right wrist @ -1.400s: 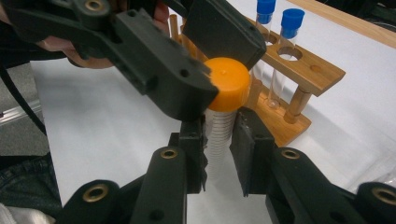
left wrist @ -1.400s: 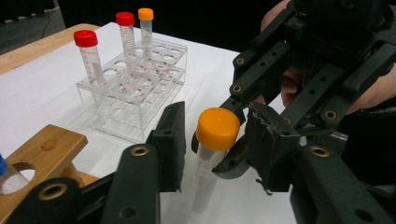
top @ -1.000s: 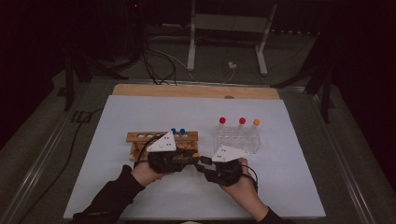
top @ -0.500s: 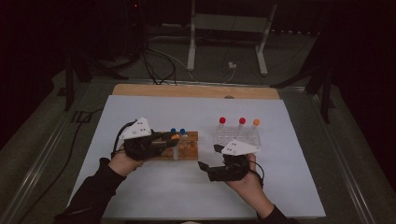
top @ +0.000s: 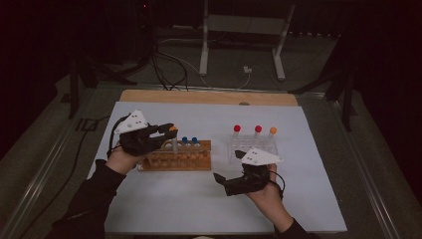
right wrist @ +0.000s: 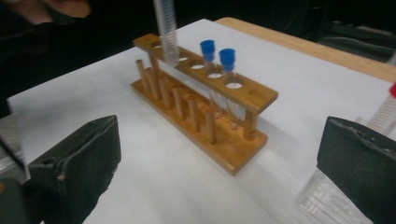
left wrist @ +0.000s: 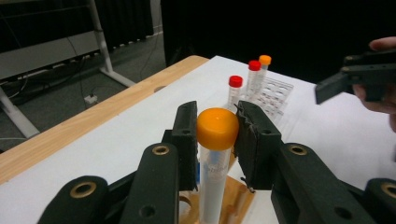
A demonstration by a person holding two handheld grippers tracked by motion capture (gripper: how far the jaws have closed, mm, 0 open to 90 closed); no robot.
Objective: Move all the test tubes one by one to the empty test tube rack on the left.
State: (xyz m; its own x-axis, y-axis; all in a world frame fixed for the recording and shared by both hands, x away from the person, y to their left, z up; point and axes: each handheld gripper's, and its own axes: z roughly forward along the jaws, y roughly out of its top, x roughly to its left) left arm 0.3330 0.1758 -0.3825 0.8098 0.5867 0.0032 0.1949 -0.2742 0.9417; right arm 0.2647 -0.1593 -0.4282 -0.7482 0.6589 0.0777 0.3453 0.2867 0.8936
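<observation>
The left gripper [top: 166, 130] held the orange-capped tube [left wrist: 215, 158] with its jaws clamped on the cap, the tube hanging upright over the left end of the wooden rack [top: 175, 155], at about 9 o'clock on the white surface [top: 209, 209]. In the right gripper view the tube's lower end stood just above a hole in the rack's top bar, not yet seated, as far as could be judged.

The step in hand appeared to be setting this tube into the rack. To do it well, the tube should be kept vertical, centred over one free hole, and lowered straight until the rack bore it; only then should the jaws be released. A grip on the cap alone could let the tube swing, so slow travel was advisable.

The right gripper [top: 222, 182] rested at about 5 o'clock, its jaws wide apart with nothing between them, having just been opening.

Two blue-capped tubes [top: 189, 142] occupied holes toward the rack's right end, near the target hole, and were the closest obstruction. A clear plastic rack [top: 251, 148] at 3 o'clock carried two red-capped tubes [top: 247, 130] and another orange-capped one [top: 272, 131], well apart from the work.
</observation>
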